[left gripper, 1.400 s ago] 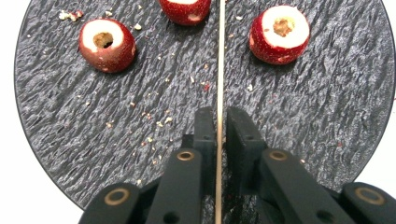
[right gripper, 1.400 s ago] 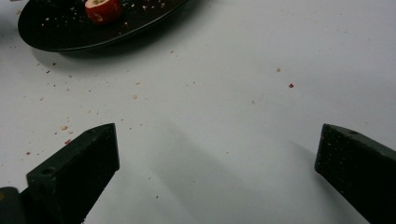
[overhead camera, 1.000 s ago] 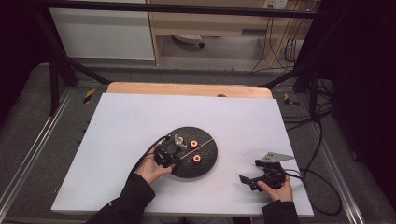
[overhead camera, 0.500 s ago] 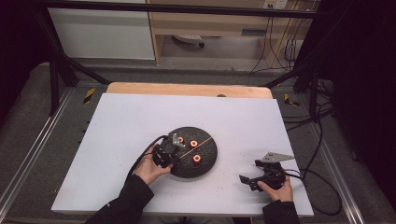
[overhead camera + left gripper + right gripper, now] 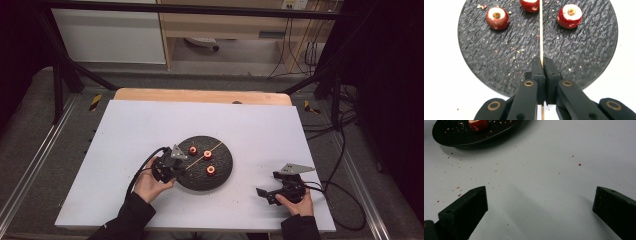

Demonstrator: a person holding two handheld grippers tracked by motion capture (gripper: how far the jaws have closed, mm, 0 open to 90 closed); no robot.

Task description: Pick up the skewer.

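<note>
The right gripper [image 5: 265, 192] rests on the white tabletop [image 5: 130, 125], well apart from the black plate [image 5: 225, 162], its fingers wide apart and holding nothing. At the plate's near edge, the left gripper [image 5: 542, 65] has its fingers clamped on a thin wooden stick [image 5: 540, 30]. The stick lies across the plate between three red hollowed fruits [image 5: 497, 18].

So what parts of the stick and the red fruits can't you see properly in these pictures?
- Skewer: in the left gripper view its far tip is cut off by the top edge, and the shut left gripper covers the part it clamps.
- Middle fruit: cut off by that same top edge.
- Fruit in the right gripper view: top edge cuts it.
- Fruits in the high view: too small to show their hollow centres.
</note>
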